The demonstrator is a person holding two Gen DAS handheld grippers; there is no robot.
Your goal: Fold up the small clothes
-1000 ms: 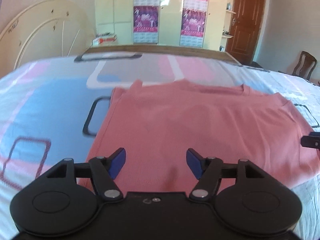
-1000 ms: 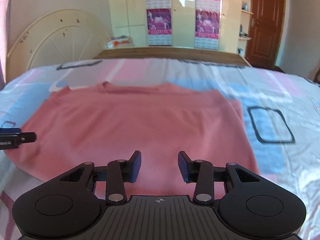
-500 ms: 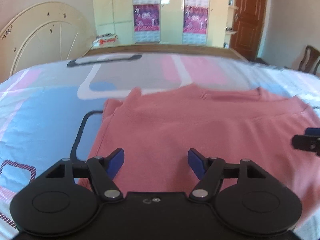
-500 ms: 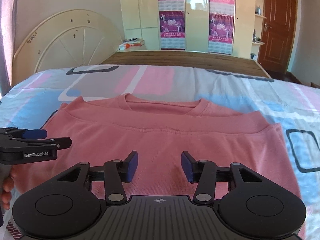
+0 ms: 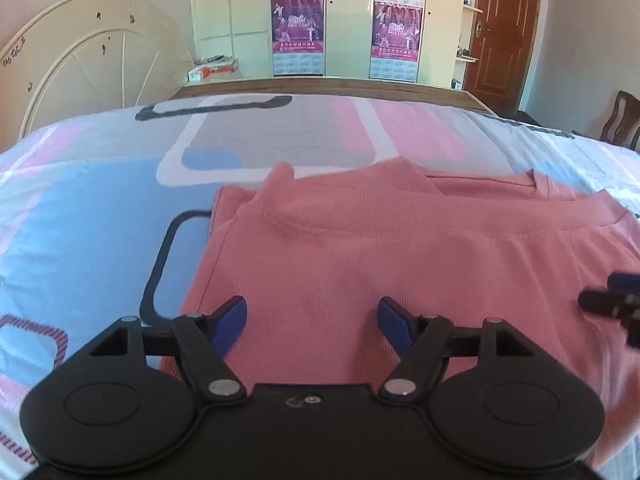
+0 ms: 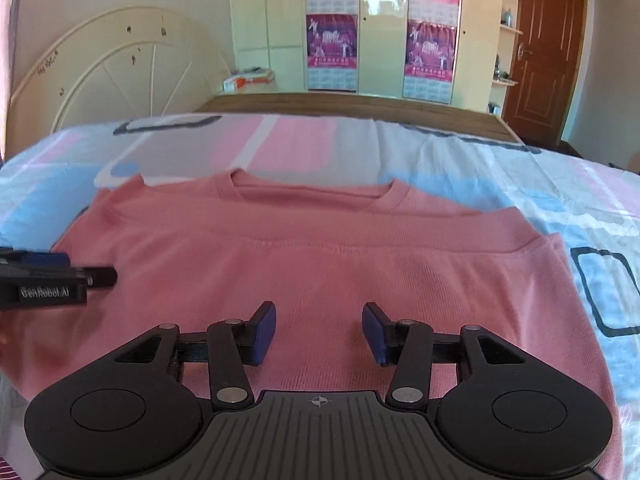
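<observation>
A bed (image 5: pixel 100 216) with a pastel sheet of blue, pink and grey blocks fills both views, and the pink shirt (image 5: pixel 400 260) lies flat on it, collar towards the far wooden footboard (image 6: pixel 360 106). The shirt's lower part is folded up, its hem running as a seam just below the neckline. The left wrist view shows the shirt's left edge with a layer poking out beneath the fold; the right wrist view shows the whole collar and the right edge instead. Beyond the bed stand a cream wardrobe (image 6: pixel 384 24) with purple posters and a brown door (image 5: pixel 504 28). The left gripper (image 5: pixel 312 322) hovers low over the shirt, jaws spread wide and empty. The right gripper (image 6: pixel 319 332) does likewise; at the left view's edge it is a blur, probably just above the cloth.
</observation>
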